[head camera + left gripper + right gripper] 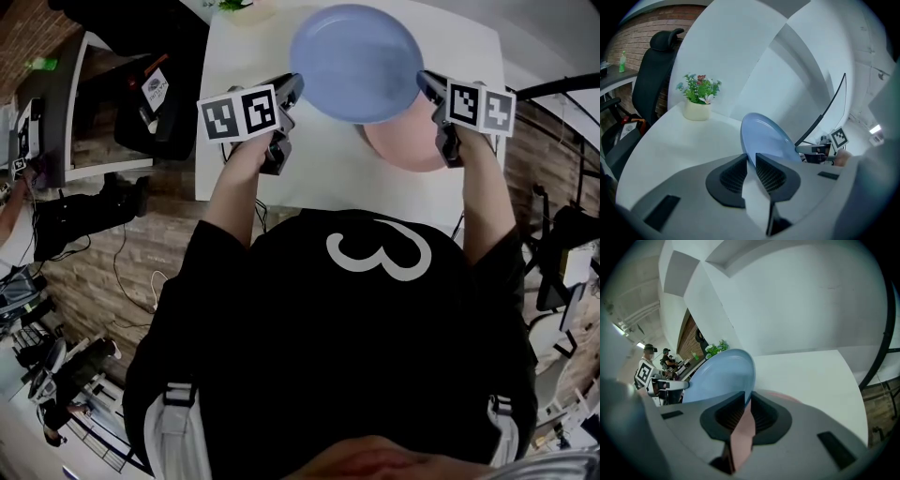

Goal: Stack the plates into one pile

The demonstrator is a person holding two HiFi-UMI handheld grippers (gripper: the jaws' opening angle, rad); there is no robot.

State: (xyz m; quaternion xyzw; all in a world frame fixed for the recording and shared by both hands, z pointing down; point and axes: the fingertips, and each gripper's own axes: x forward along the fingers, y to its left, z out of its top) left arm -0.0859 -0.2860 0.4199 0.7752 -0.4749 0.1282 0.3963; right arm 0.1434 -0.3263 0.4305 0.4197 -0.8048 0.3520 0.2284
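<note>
fingers (771,176) of our left gripper (293,91) and right gripper (428,84) are clamping opposite rims of the blue plate (356,61), holding it above the table (319,159). we are seemingly mid-carry; the next move is calling for centring it over the pink plate (403,150), near right, and lowering level.

Your shirt (309,366) is black, short-sleeved, marked with a white 3. Your left tool (294,89) and right tool (424,82) each carry a black-and-white marker cube (239,114).
</note>
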